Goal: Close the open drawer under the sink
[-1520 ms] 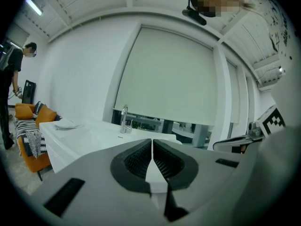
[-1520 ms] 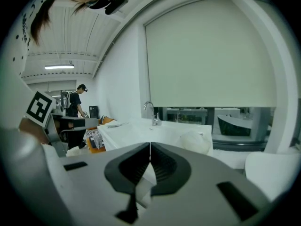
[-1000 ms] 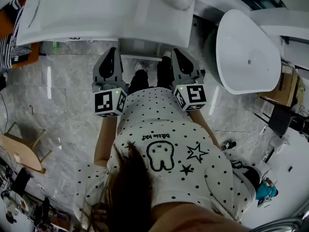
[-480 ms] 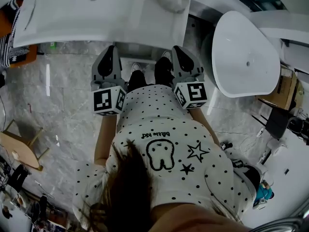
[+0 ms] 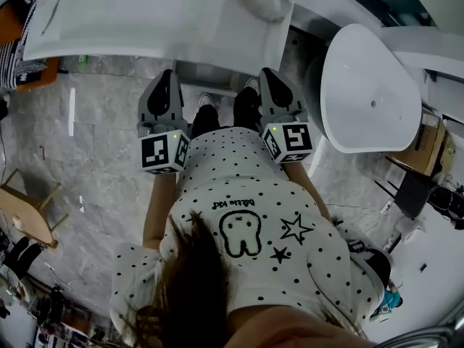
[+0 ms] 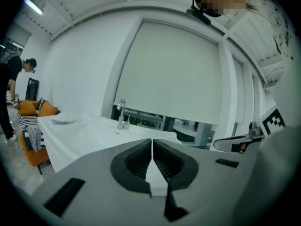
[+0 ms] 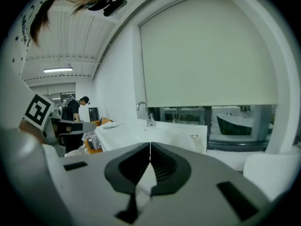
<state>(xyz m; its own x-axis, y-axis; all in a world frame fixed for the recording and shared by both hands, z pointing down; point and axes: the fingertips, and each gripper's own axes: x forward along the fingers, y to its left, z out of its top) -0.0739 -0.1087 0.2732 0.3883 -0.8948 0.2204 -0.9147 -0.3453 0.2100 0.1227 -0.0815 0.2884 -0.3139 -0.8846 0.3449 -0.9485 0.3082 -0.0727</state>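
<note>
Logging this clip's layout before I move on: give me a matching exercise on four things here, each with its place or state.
Things:
1. left gripper
2. faucet
3. oval white tub
4. wooden stool

Places or states:
A. to the right of the sink counter in the head view
B. jaws shut, nothing between them
C. upright on the sink counter
D. at the left edge of the head view

Pairs: 1-B, 2-C, 3-A, 4-D
</note>
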